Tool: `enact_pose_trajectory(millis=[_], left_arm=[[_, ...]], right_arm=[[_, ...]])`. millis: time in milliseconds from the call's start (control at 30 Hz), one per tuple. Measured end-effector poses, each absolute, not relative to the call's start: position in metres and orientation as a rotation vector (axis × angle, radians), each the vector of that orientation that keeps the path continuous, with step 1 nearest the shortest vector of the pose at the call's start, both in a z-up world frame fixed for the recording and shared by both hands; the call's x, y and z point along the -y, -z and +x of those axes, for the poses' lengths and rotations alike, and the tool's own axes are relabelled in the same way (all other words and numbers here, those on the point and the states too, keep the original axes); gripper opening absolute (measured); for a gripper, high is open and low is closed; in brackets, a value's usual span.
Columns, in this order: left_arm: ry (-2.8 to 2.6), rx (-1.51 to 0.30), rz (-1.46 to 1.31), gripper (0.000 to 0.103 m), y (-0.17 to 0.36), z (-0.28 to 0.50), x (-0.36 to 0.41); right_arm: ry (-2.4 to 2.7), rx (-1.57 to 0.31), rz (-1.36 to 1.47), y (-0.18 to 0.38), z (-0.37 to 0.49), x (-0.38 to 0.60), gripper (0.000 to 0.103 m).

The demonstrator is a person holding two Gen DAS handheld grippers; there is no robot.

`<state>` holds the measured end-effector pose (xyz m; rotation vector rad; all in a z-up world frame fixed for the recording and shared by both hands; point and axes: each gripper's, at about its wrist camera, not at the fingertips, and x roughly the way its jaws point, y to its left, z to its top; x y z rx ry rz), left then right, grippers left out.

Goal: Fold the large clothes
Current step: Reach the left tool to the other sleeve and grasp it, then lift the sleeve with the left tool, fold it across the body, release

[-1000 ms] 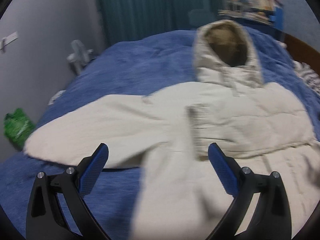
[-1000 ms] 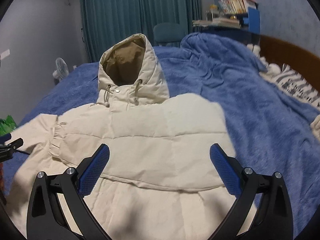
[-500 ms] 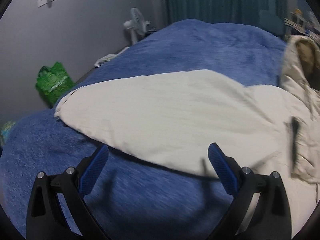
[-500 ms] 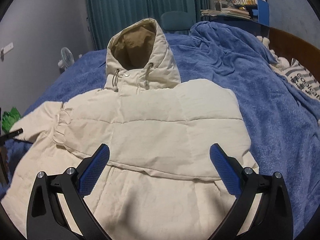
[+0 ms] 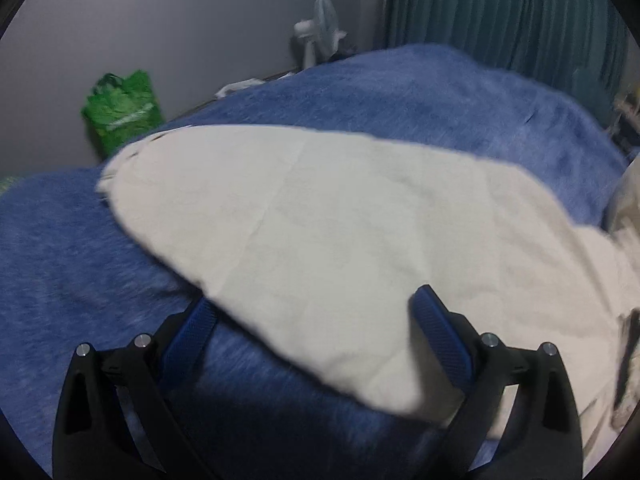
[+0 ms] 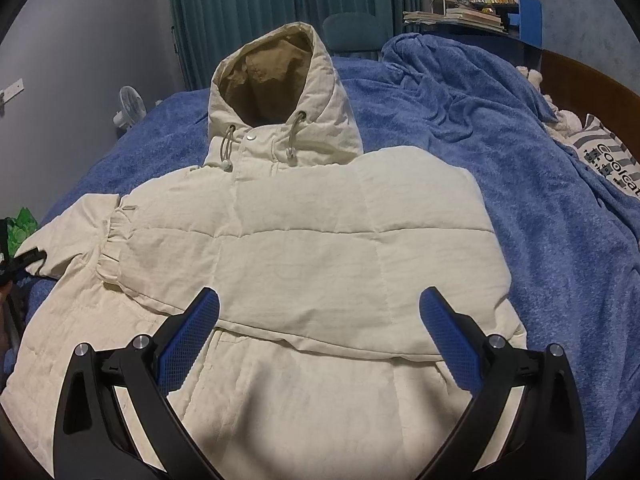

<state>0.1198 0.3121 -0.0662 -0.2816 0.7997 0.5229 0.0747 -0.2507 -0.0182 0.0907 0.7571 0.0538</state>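
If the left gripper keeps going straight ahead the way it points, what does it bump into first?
Most likely the jacket's cream sleeve. The left gripper is open and the sleeve already lies across the gap between its fingers, on the blue blanket. The view is blurry, so depth is uncertain.

A cream quilted jacket of matt, finely crinkled cloth, its hood lined in tan fabric, lies on a fuzzy blue fleece blanket. The grippers' black matt plastic fingers carry blue textured pads; a glossy green plastic bag sits upper left.
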Motion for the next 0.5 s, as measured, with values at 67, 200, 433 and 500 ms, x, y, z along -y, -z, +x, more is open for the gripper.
enact_pose_trajectory(millis=[67,200,433,500], left_arm=[[-0.495,-0.755,-0.322,0.09,0.067,0.12,-0.317],[-0.525,-0.678,-0.384,0.04,0.057,0.112,-0.328],[-0.449,-0.51,-0.332,0.009,-0.001,0.097,-0.305],[-0.413,-0.459,-0.301,0.007,-0.021,0.094,-0.287]], right_arm=[[-0.058,-0.762,0.086,0.02,0.075,0.248,0.096],[-0.072,-0.764,0.071,0.021,0.076,0.242,0.096],[-0.085,-0.752,0.046,0.018,0.075,0.235,0.096],[-0.084,-0.749,0.054,0.017,0.074,0.236,0.096]])
